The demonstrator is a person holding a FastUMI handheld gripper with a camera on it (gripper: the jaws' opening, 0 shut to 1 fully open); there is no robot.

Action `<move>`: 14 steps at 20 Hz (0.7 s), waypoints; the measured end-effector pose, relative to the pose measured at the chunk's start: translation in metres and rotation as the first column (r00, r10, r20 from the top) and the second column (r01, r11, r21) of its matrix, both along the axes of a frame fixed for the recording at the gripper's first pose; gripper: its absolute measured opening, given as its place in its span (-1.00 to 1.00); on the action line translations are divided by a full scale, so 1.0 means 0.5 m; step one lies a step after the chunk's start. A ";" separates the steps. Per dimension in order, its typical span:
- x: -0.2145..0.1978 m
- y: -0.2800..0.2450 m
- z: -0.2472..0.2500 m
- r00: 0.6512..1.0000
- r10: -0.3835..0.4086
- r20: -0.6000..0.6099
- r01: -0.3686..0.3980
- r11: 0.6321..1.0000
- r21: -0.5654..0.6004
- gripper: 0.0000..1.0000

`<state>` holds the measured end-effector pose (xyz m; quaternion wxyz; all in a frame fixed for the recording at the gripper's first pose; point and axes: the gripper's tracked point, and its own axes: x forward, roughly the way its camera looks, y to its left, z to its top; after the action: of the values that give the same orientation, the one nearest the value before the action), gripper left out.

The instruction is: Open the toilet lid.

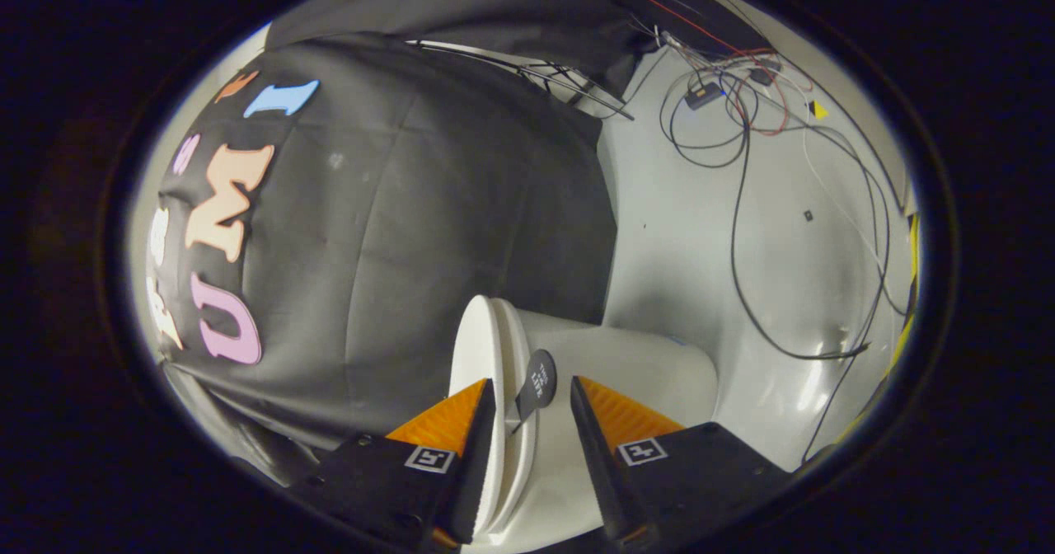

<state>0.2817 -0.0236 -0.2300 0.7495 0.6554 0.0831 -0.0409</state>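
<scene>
The hand-held gripper [532,410] has its fingers apart around the edge of the toilet lid [482,348], and the small dark pull tab [537,379] hangs just between them without being pressed by either finger. To do this step well, I think the fingers should close on the tab or the lid edge firmly (not only touch it) and then follow the hinge arc. The toilet body [643,373] lies beyond the right finger; its inside is hidden.

lift tab [537,382] between spread tool [532,393] fingers
</scene>
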 end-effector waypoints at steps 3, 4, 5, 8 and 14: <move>0.028 -0.004 -0.007 1.000 0.019 0.007 -0.019 0.999 0.032 0.14; 0.036 -0.003 -0.005 0.999 0.021 0.024 -0.022 0.999 0.050 0.11; 0.045 -0.005 0.002 0.999 0.019 0.047 -0.023 0.997 0.074 0.06; 0.055 -0.010 -0.010 1.000 0.007 0.027 -0.010 0.992 0.128 -0.38; 0.053 -0.012 -0.007 0.996 0.010 0.093 -0.028 0.982 0.189 -0.89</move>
<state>0.3083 -0.0298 -0.2336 0.6869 0.7244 0.0584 0.0046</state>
